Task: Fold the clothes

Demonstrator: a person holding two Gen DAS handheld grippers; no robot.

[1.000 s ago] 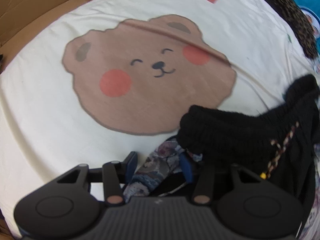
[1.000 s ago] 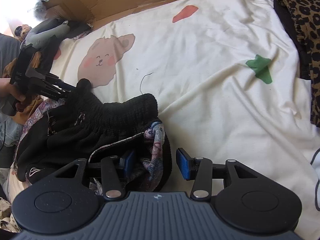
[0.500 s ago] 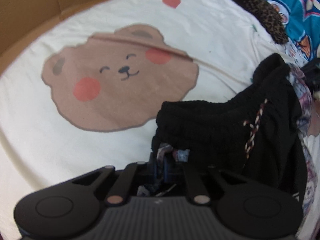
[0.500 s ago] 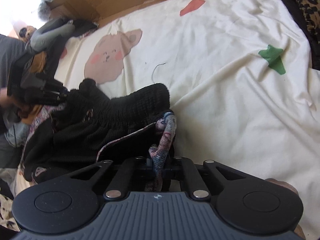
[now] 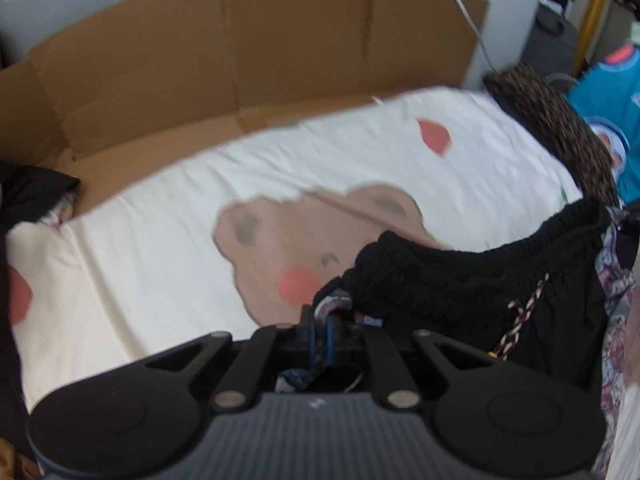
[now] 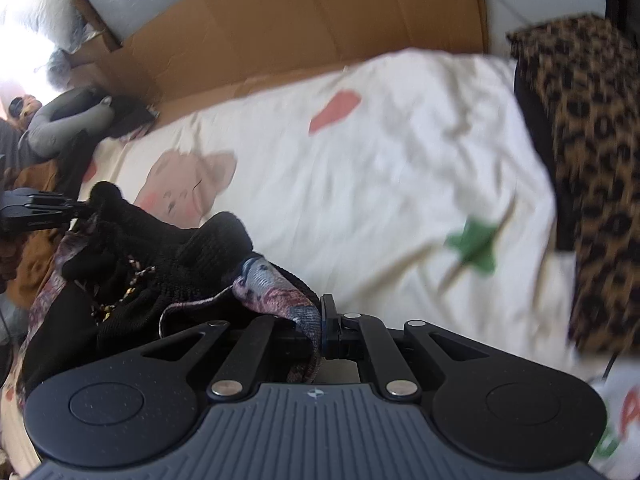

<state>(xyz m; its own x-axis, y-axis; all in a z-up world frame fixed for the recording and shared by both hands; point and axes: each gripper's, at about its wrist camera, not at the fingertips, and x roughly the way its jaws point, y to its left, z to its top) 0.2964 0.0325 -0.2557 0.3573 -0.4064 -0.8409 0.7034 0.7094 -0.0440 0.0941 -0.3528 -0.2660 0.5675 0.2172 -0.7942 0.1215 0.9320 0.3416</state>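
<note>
left wrist view, l to r: dark cloth [image 5: 32, 192] at far left edge, partly on the bed corner; cardboard [image 5: 240, 60] stands along the back of the bed, behind the cream sheet [image 5: 140, 264]. sheet carries a brown bear print [image 5: 288, 248] w/ pink cheek, and a red patch [image 5: 434, 136] further back. left gripper [image 5: 320, 336] clenched on a patterned hem of the garment, blue pads pinched tight on the fabric. the garment, black shorts [image 5: 480, 280] w/ gathered waistband, hangs lifted above the sheet, stretched from this gripper toward the right edge; braided drawstring [image 5: 520, 316] dangles down the front. leopard-print cloth [image 5: 560, 128] at back right, teal fabric [image 5: 612, 112] beyond it. frame is motion-blurred. right wrist view, l to r: left gripper [image 6: 76, 210] seen at far left, holding the other end of the waistband; grey padded item [image 6: 68, 124] behind it, type unclear. shorts [image 6: 168, 256] sag between the two tools, off the sheet [image 6: 380, 184]. right gripper [image 6: 320, 332] clamped on the patterned lining edge [image 6: 280, 292], fabric pinched between pads. bear print [image 6: 188, 188] mid-left, red patch [image 6: 336, 112] centre, green star [image 6: 474, 246] right of centre, leopard-print cloth [image 6: 592, 160] along right side. cardboard [image 6: 320, 12] at back.
</note>
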